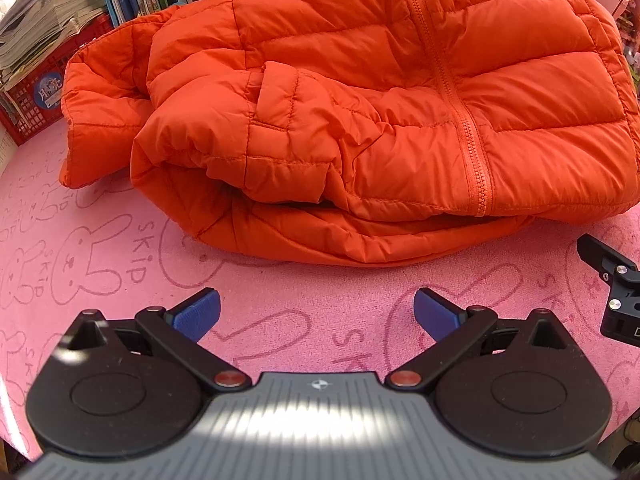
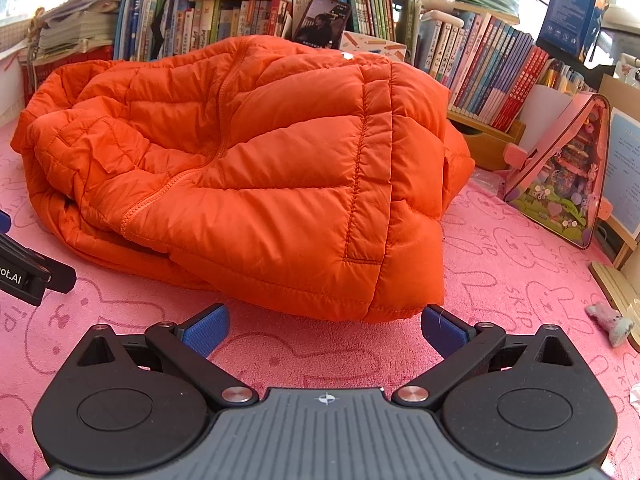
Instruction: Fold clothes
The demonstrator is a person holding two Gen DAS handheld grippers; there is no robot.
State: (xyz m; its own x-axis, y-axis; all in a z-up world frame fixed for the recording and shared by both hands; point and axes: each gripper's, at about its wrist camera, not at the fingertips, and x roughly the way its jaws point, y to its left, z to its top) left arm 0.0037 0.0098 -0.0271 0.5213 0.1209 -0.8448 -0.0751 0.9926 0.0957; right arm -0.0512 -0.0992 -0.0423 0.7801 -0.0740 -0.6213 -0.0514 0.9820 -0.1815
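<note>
Left wrist view: the left gripper (image 1: 316, 314) hovers low over a pink mat (image 1: 120, 264) printed with rabbit outlines and the word SKIP, its two blue-padded fingers (image 1: 198, 316) spread wide with nothing between them. Just ahead of the fingertips, apart from them, lies an orange puffer jacket (image 1: 360, 100), zipped up the front and bunched into a loose heap, one sleeve (image 1: 100, 112) trailing out to the left and the hem edge doubled under itself nearest the camera. At the right edge of this view a black part of the right gripper (image 1: 612, 288) juts in above the mat. In the right wrist view, the right gripper (image 2: 325, 330) is likewise wide apart and holds nothing, its blue pads (image 2: 444, 332) close to the jacket's near corner but whether the right pad touches the fabric cannot be told. The jacket (image 2: 260, 168) fills the middle of the mat (image 2: 500, 280), its quilted side panel facing the camera. Behind it stands a row of upright books (image 2: 480, 68), with a phone (image 2: 322, 24) propped against them showing a lit screen. A pink toy house (image 2: 564, 176) sits on the mat to the right, and stacked papers (image 1: 36, 20) rest on a red crate (image 1: 32, 104) at far left.
</note>
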